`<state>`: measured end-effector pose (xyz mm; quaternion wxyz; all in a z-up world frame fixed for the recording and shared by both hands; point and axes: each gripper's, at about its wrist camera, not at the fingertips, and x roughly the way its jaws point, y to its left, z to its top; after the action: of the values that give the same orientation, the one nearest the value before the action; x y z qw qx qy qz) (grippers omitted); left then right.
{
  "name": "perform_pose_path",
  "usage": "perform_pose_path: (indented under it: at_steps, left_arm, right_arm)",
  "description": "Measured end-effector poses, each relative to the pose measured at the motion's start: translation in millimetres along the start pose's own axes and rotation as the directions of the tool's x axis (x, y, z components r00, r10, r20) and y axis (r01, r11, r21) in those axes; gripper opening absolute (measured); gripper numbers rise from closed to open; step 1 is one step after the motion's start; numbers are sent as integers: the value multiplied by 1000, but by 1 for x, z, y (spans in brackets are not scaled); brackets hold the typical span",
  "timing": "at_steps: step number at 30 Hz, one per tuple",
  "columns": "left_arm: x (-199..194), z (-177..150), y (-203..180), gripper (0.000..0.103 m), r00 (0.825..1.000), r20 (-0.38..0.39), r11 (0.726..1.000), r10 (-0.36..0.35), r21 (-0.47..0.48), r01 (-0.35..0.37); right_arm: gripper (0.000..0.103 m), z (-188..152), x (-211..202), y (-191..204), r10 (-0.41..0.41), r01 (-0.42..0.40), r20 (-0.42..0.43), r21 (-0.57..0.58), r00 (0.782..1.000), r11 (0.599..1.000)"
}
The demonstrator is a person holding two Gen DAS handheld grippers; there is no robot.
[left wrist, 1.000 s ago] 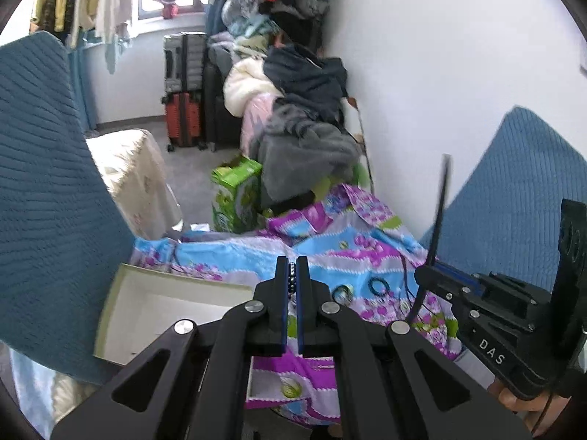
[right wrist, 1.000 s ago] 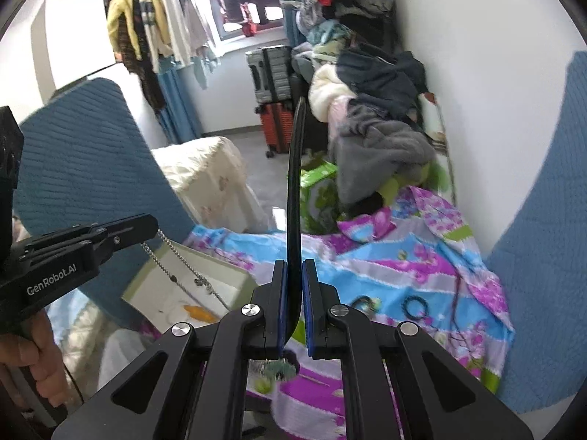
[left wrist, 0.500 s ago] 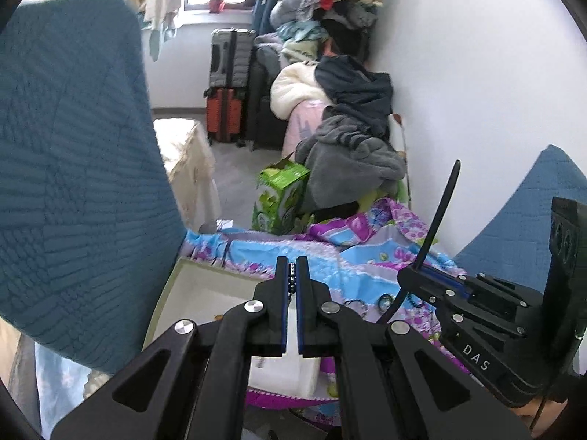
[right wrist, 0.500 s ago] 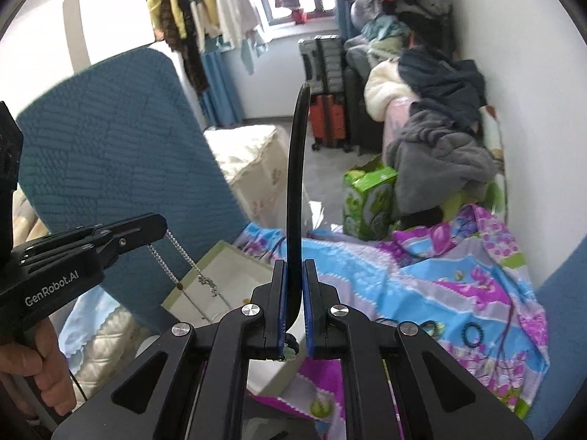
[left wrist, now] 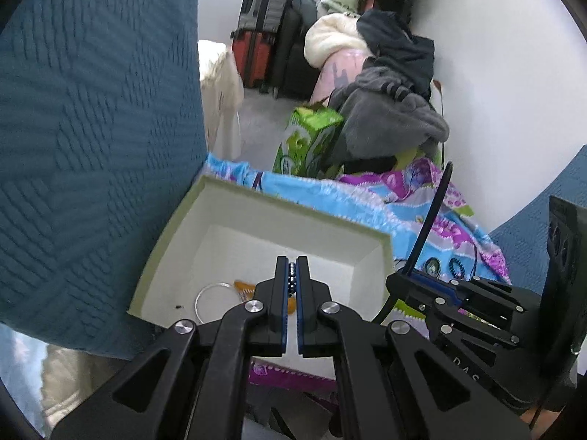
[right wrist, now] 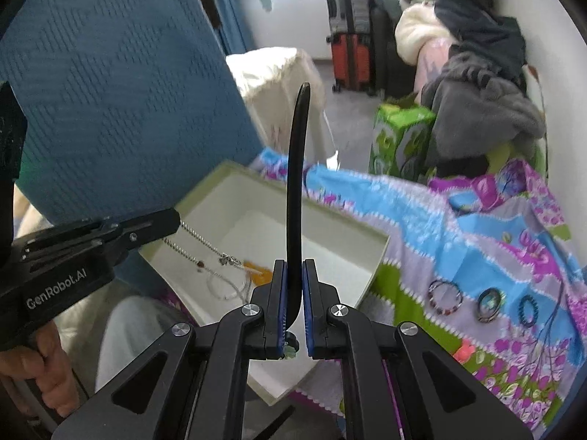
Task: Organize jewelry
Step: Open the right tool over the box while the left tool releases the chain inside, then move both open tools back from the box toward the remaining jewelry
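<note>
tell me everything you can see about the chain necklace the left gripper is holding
The chain necklace is a thin silver-looking chain with small beads, a dark reddish bead and a little metal charm partway down. Its top is pinched in the left gripper, whose own camera shows dark beads between the closed fingers. From there it hangs slanting down into the open white box, its lower loop seemingly resting on the box floor near an orange piece. The right gripper holds a black headband instead.
</note>
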<state>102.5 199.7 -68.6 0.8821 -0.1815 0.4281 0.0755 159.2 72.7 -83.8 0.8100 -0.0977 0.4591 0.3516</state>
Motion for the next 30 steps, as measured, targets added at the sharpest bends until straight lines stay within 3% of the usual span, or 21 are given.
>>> perform_pose_path:
  at_steps: [11, 22, 24, 26, 28, 30]
  left_arm:
    - [27, -21, 21, 3, 996, -87, 999, 5, -42, -8]
    - [-8, -10, 11, 5, 1000, -20, 999, 16, -48, -17]
    - [-18, -6, 9, 9, 1000, 0, 998, 13, -55, -13]
    - [-30, -2, 2, 22, 999, 30, 999, 17, -46, -15]
    - [-42, 2, -5, 28, 998, 60, 999, 21, -37, -18]
    - [-53, 5, -13, 28, 996, 83, 999, 21, -25, -19]
  right_arm:
    - [7, -17, 40, -2, -4, 5, -89, 11, 996, 1000]
    - [10, -4, 8, -5, 24, -23, -33, 28, 999, 999]
    - [11, 0, -4, -6, 22, -22, -9, 26, 1000, 999]
    - [11, 4, -19, -8, 22, -22, 24, 27, 999, 999]
    - [11, 7, -36, -11, 21, -23, 59, 28, 998, 999]
    - [11, 10, -52, -13, 22, -24, 94, 23, 995, 999]
